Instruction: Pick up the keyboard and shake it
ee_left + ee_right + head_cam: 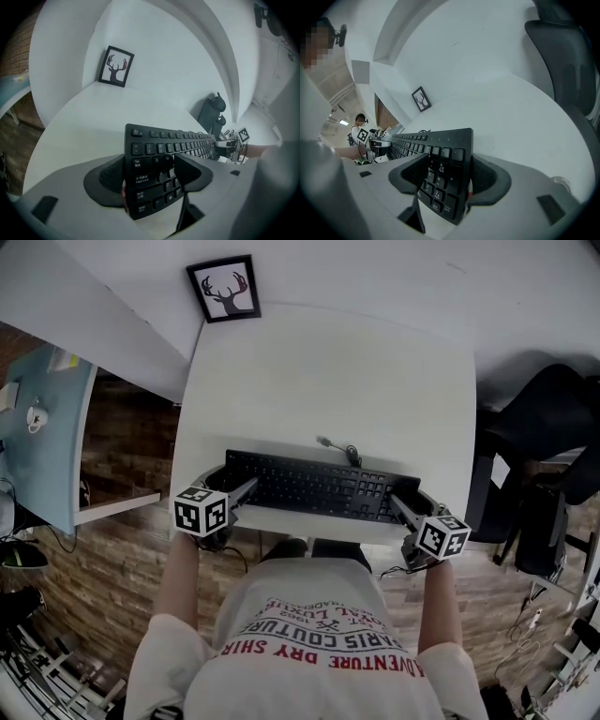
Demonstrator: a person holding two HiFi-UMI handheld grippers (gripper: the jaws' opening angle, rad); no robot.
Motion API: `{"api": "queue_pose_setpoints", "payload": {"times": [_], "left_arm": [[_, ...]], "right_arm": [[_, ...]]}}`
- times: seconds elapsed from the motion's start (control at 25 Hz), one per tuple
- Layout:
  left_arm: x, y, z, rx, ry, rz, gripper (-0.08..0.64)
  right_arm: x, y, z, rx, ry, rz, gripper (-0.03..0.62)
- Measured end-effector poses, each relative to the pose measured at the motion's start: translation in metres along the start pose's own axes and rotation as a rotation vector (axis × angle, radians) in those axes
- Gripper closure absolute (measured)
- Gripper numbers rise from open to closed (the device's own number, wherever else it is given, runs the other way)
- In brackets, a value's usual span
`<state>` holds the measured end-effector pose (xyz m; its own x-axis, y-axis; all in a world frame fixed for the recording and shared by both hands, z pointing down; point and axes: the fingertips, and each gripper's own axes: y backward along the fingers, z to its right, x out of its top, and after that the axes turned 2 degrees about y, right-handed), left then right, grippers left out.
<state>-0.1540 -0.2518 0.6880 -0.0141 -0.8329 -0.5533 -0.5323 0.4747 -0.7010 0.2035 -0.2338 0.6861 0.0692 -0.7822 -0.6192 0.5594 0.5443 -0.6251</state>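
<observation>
head view: above the person, steeply down, whole worktop (pixel 328 362) and keyboard (pixel 314 486) at mid-range | left gripper view: low, close at keyboard's left end, facing along keys to right gripper (pixel 224 143) | right gripper view: close at right end, facing back to left gripper (pixel 379 146) | all share: keyboard, deer picture (pixel 224 289)

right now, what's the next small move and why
Probably lift both ends straight up together: the left gripper and right gripper each clamp an end of the keyboard, which seems low over the table, its cable trailing behind.
</observation>
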Motion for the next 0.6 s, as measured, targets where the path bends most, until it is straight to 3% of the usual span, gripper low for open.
{"api": "queue_pose_setpoints", "payload": {"times": [0.28, 0.6], "left_arm": [[0.035, 0.024, 0.014, 0.001, -0.068, 0.107, 0.225], [0.114, 0.062, 0.027, 0.007, -0.147, 0.305, 0.225]], "right_arm": [[0.033, 0.020, -0.019, 0.002, 0.070, 0.092, 0.305], [0.122, 0.038, -0.050, 0.001, 0.237, 0.249, 0.307]]}}
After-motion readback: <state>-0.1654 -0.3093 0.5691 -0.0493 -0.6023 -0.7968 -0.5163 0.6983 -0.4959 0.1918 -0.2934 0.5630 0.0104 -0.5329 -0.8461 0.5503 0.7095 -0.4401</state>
